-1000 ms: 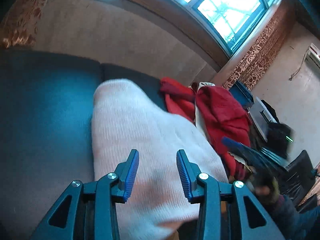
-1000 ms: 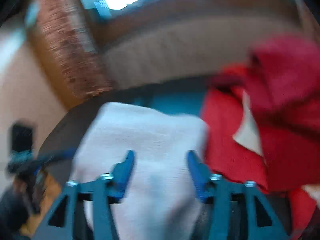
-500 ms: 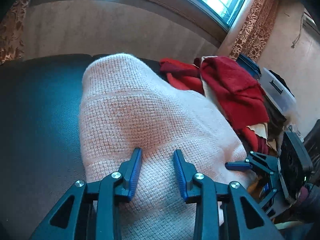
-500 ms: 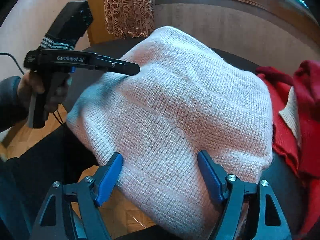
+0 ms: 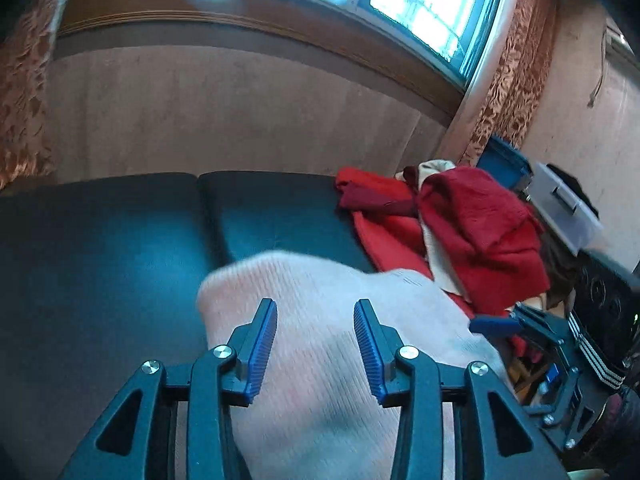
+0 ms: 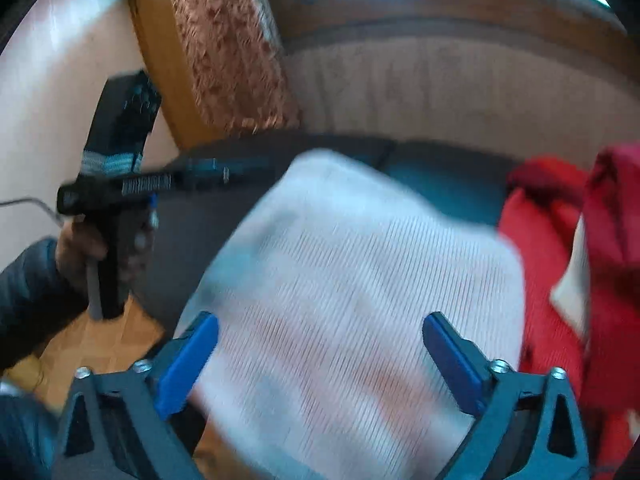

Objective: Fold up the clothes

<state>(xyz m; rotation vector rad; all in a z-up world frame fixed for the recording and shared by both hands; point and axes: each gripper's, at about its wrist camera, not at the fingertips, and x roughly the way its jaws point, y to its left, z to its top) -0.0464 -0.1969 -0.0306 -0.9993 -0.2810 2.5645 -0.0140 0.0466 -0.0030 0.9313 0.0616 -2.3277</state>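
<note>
White knit [image 5: 320, 320] lies folded on the dark couch [image 5: 120, 248], directly ahead of and below both my tools. Soft, light and limp, I judge; it will sag from any single pinch, so best taken at two corners of one edge. Red clothes [image 5: 480, 220] are heaped to its right.

Left tool [image 5: 315, 346]: jaws partly apart and opening, over the knit; pads not pressing it.

Right tool [image 6: 320, 360]: jaws opening, spread very wide, knit showing between them. The view is blurred, but the pads appear clear of the fabric.
</note>
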